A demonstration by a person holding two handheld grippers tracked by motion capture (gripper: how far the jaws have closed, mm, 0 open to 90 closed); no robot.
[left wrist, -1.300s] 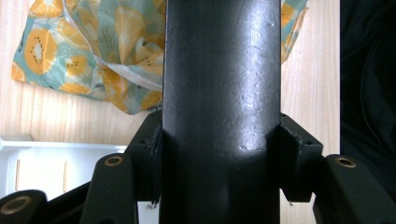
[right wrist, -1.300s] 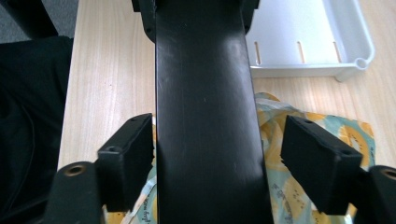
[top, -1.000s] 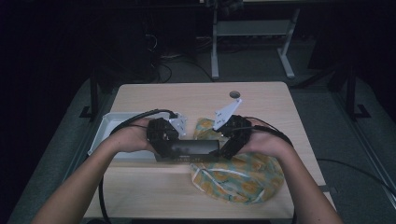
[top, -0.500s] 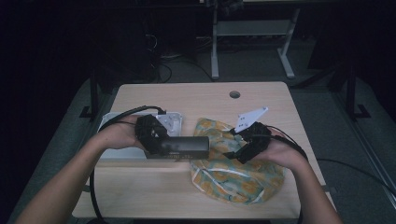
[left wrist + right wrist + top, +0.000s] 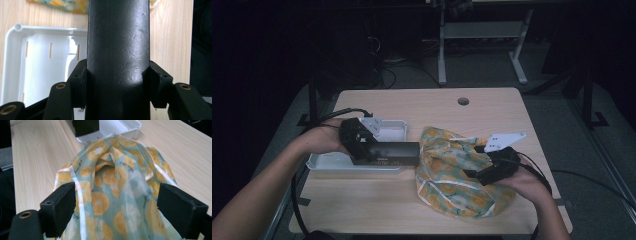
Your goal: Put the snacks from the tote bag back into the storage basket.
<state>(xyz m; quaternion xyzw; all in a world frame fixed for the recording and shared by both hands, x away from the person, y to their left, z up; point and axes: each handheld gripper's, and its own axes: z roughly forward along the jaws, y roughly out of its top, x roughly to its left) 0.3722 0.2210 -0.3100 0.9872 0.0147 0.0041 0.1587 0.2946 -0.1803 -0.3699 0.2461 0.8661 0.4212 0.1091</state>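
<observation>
The left gripper (image 5: 362, 142) pinches a black box (image 5: 394, 152) between its jaws, holding it level above the near rim of the white tray (image 5: 394, 131) at the left of the bench (image 5: 377, 200). The right gripper (image 5: 492, 170) hovers over the orange-print cloth bag (image 5: 447, 185) lying right of the tray, jaws spread wide with nothing clamped.

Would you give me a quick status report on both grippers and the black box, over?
Left gripper shut on black box, held above white tray. Right gripper open over the orange-print bag, not gripping. Nothing between box and tray.
</observation>
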